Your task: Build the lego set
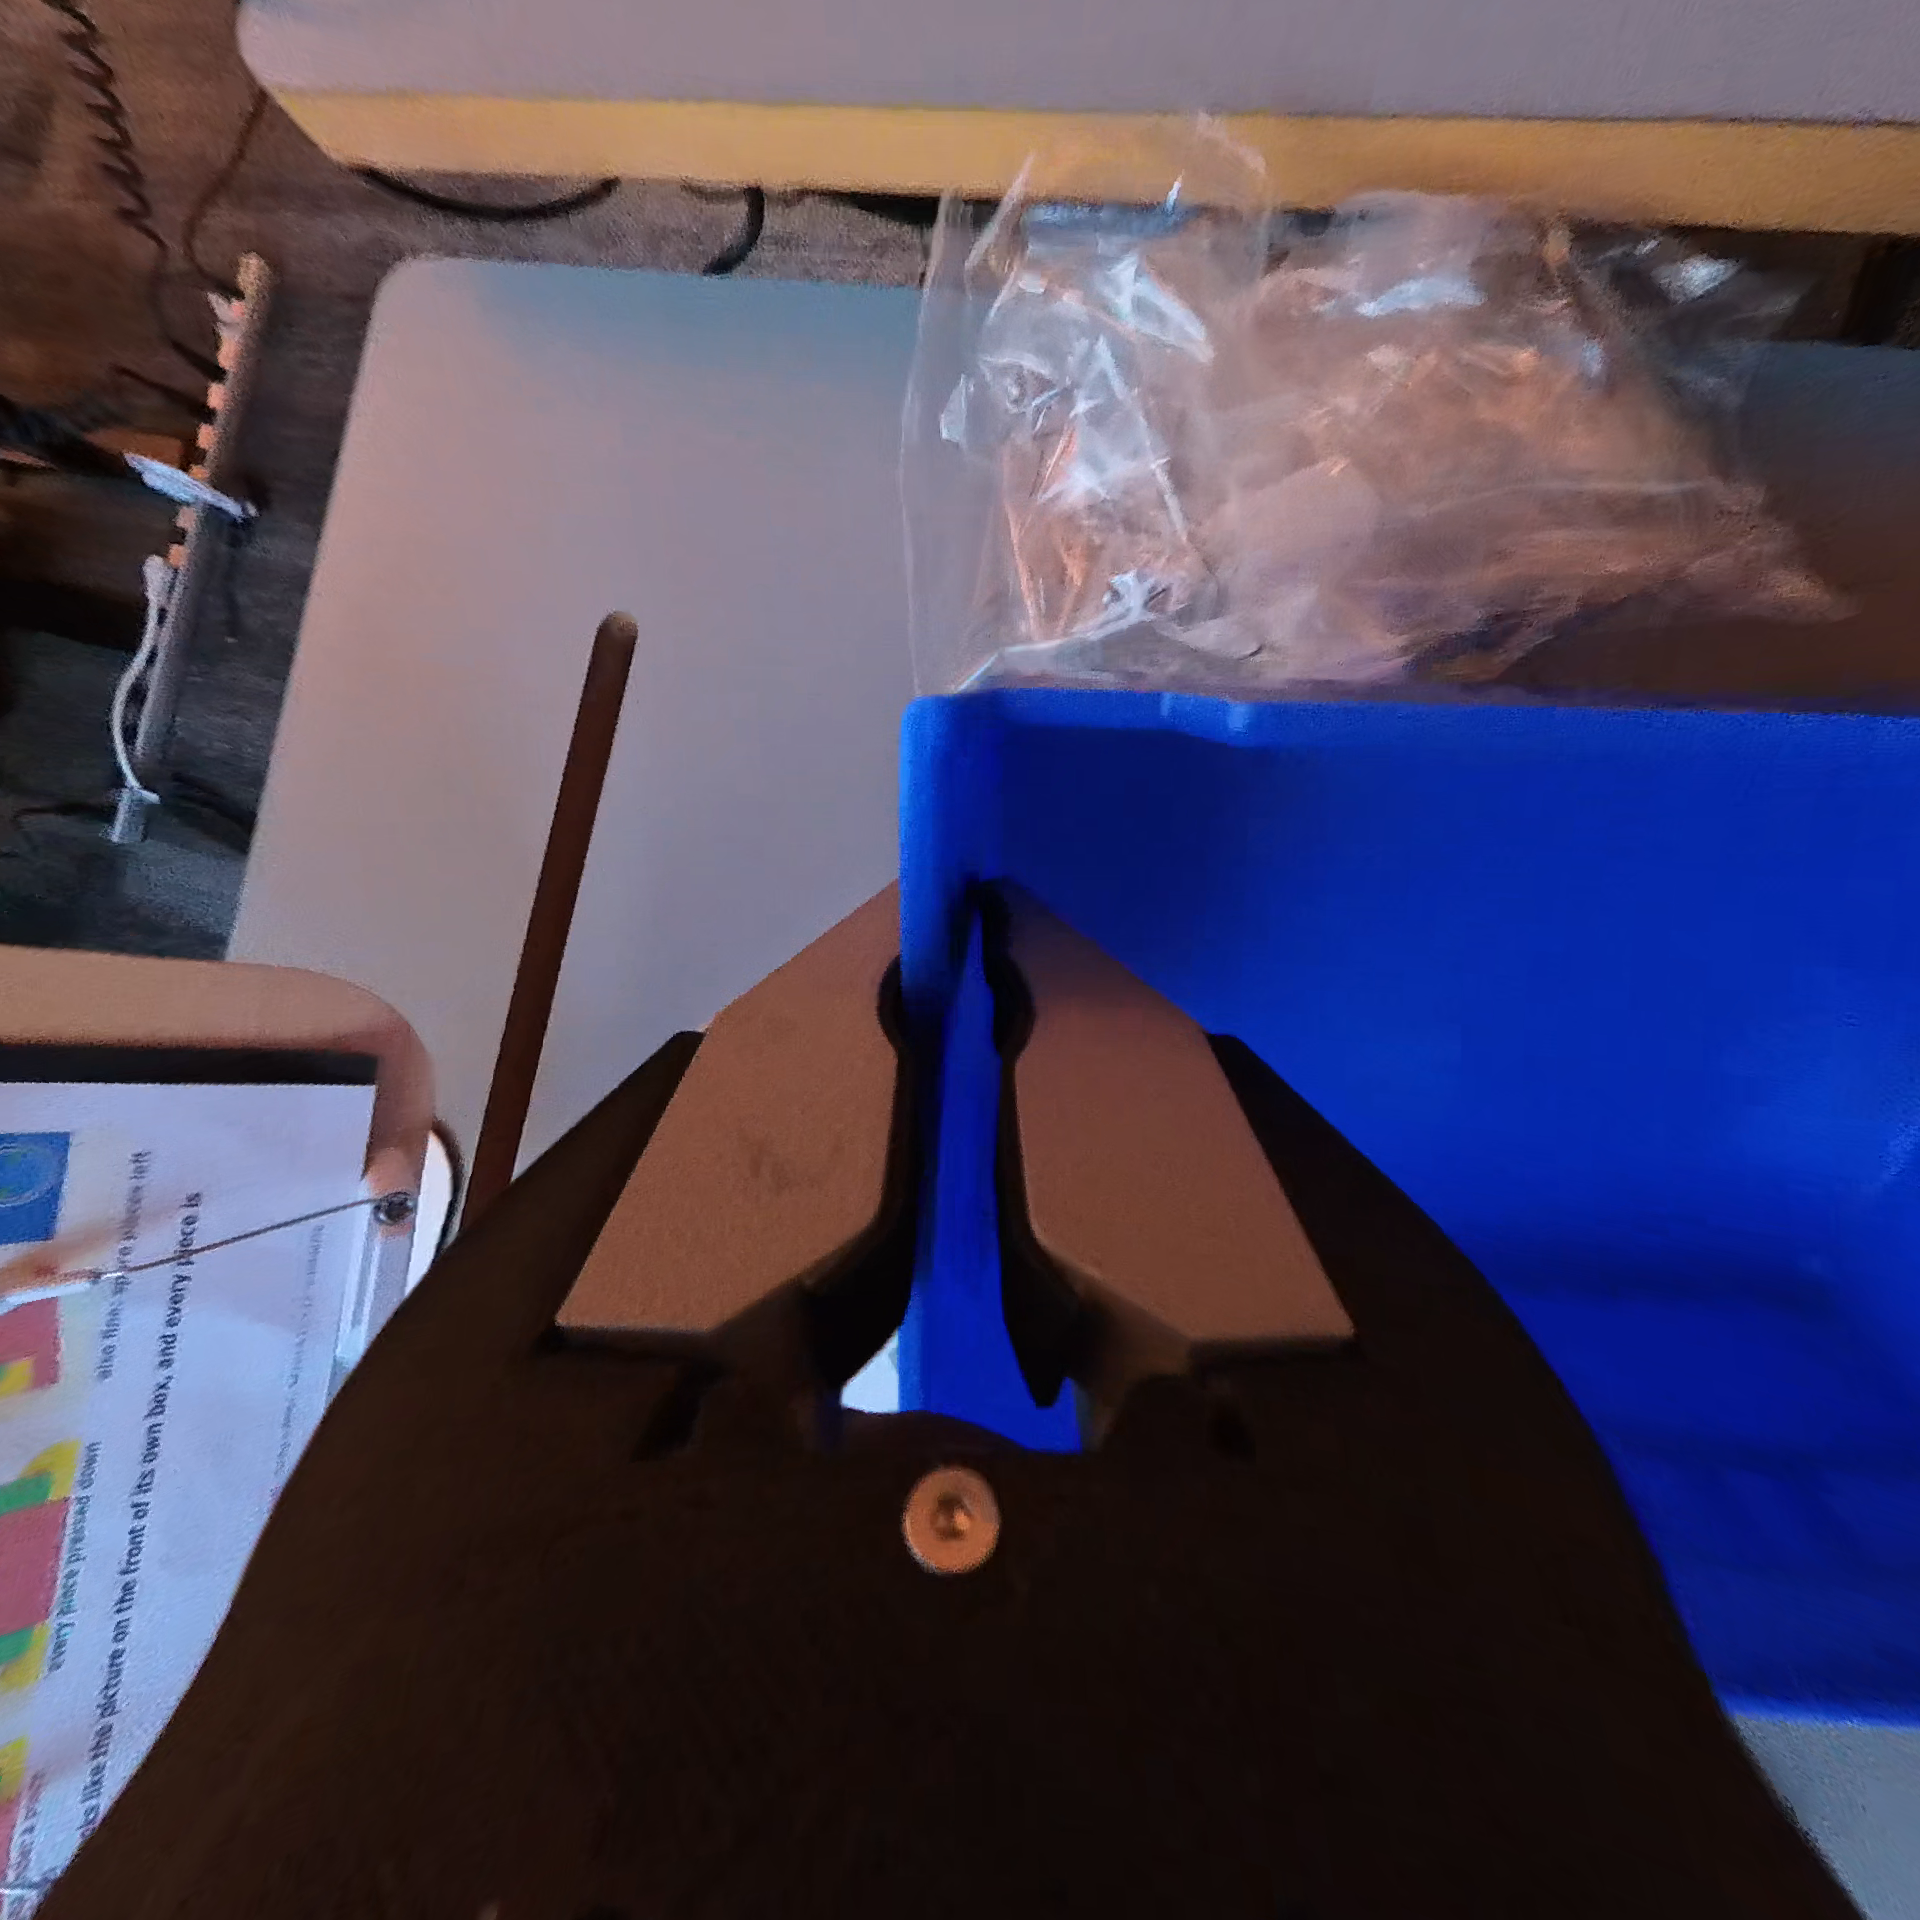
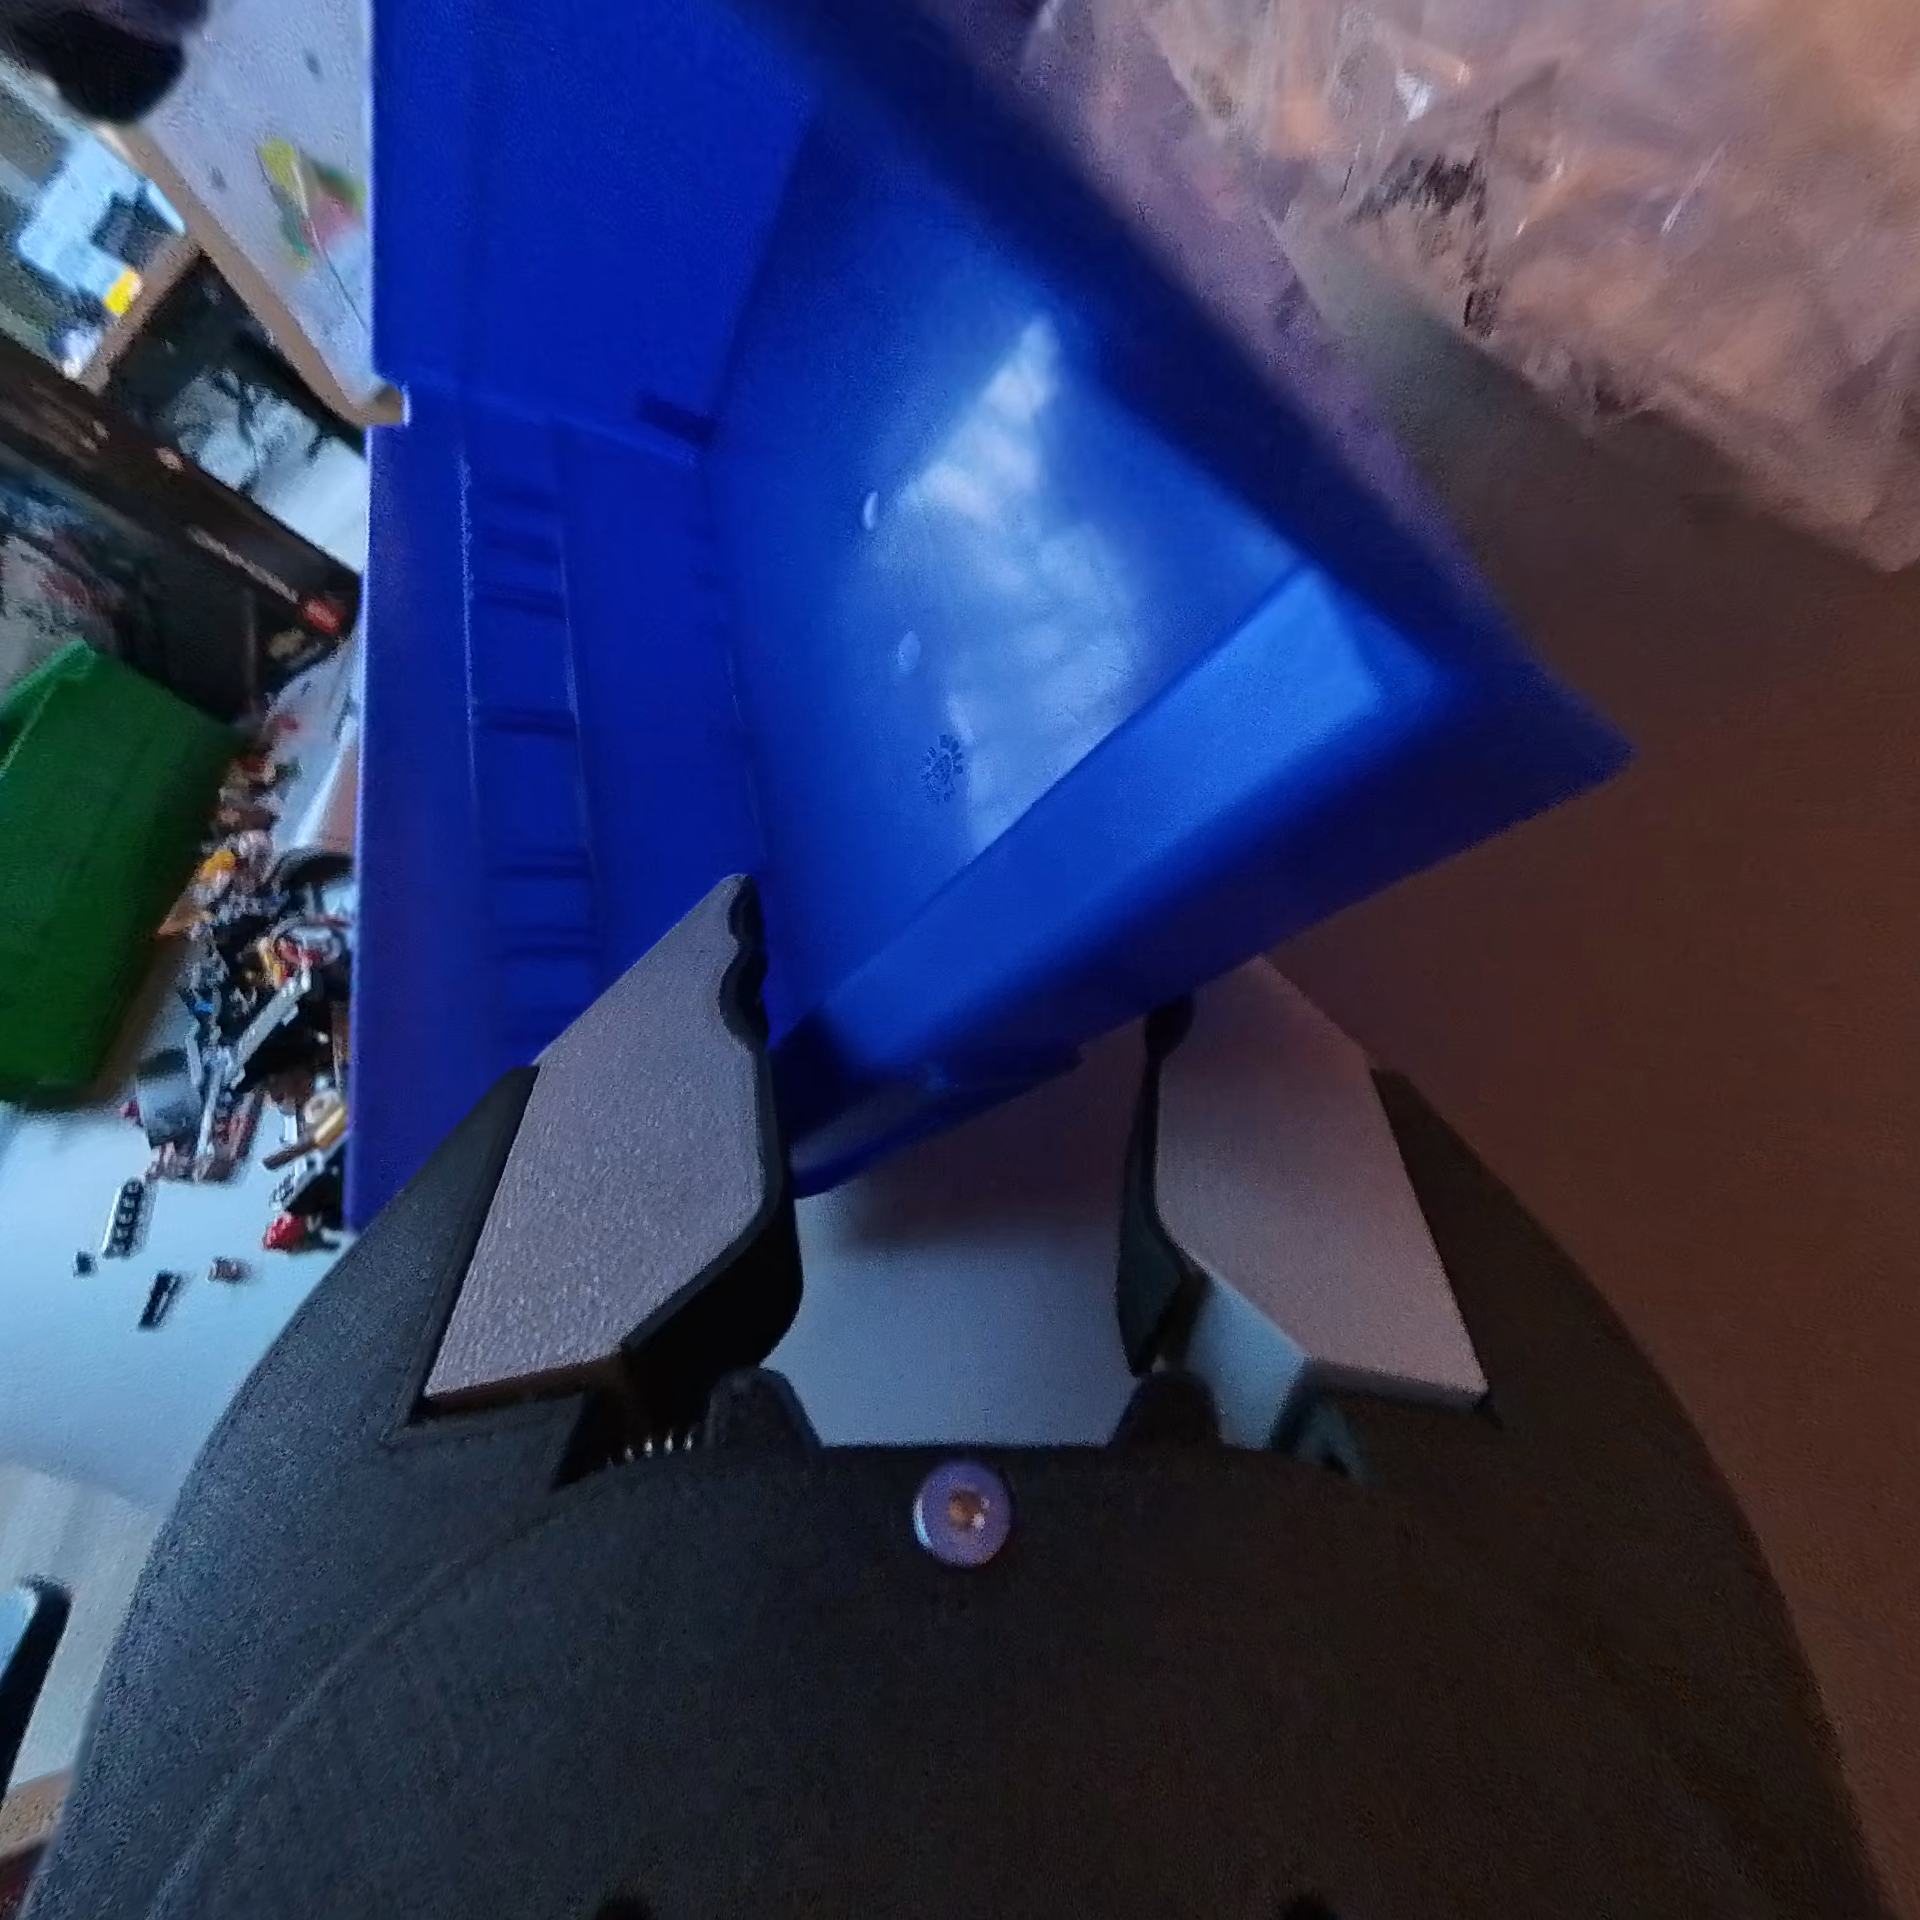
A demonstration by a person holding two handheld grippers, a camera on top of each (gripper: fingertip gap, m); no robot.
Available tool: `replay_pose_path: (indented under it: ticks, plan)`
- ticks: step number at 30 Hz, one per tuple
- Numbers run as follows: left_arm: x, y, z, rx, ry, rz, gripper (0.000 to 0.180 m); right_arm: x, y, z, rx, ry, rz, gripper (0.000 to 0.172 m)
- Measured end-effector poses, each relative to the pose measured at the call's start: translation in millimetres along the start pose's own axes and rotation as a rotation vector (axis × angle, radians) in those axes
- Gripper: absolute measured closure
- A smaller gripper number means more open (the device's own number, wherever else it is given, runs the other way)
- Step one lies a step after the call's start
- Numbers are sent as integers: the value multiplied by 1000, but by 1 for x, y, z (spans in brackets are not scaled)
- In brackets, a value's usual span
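Note:
In the left wrist view my left gripper (image 1: 971, 904) is shut on the side wall of a blue plastic bin (image 1: 1455, 1039), one finger on each side of the thin wall near its corner. A crumpled clear plastic bag (image 1: 1299, 436) lies just beyond the bin's far rim. In the right wrist view my right gripper (image 2: 956, 956) is open wide. A lower corner of the blue bin (image 2: 987, 582) sits between its fingers, and the pads do not clamp it. The bin is tilted and its inside looks bare. The bag also shows in the right wrist view (image 2: 1558, 208), at the top right.
A thin wooden rod (image 1: 561, 914) stands up left of the bin on the white table (image 1: 623, 520). A printed sheet in a frame (image 1: 187, 1351) is at the lower left. The right wrist view shows a green bin (image 2: 94, 862), a dark box (image 2: 156, 540) and a pile of loose bricks (image 2: 260, 987) at the left.

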State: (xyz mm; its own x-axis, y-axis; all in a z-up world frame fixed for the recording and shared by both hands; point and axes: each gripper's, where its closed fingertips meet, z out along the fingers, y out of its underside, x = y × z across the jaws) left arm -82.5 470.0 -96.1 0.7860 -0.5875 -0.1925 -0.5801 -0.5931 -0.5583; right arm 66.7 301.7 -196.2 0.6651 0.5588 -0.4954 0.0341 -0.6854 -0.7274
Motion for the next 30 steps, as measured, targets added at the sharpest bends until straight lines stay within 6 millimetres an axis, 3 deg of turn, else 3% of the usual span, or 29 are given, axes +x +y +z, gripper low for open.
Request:
replay_pose_path:
  ticks: [3,5,7,10,12,14,18,22,25,30]
  plan:
    - [-8,14,15,-40,-62,21,161,10,8,2,-33,18,5,91]
    - [-11,20,2,-21,-100,29,147,26,15,3,-48,80,28,95]
    - [-21,33,-29,-8,-174,28,129,38,21,4,-47,121,49,96]
    - [-35,70,-105,37,-309,55,124,43,25,-5,-39,144,20,92]
    - [-40,112,-160,45,-379,47,121,49,29,-11,-118,190,-42,82]
    - [-48,169,-210,10,-456,-1,118,56,29,-17,-264,219,-100,82]
    - [-54,294,-278,-61,-552,-183,115,62,26,-26,-492,279,-198,81]
    - [-54,410,-322,-105,-648,-385,113,68,33,-31,-680,294,-195,81]
    - [-48,480,-344,-161,-713,-503,110,77,40,-44,-865,343,-220,80]
    - [-25,523,-348,-130,-697,-584,109,97,32,-83,-1119,548,-363,88]
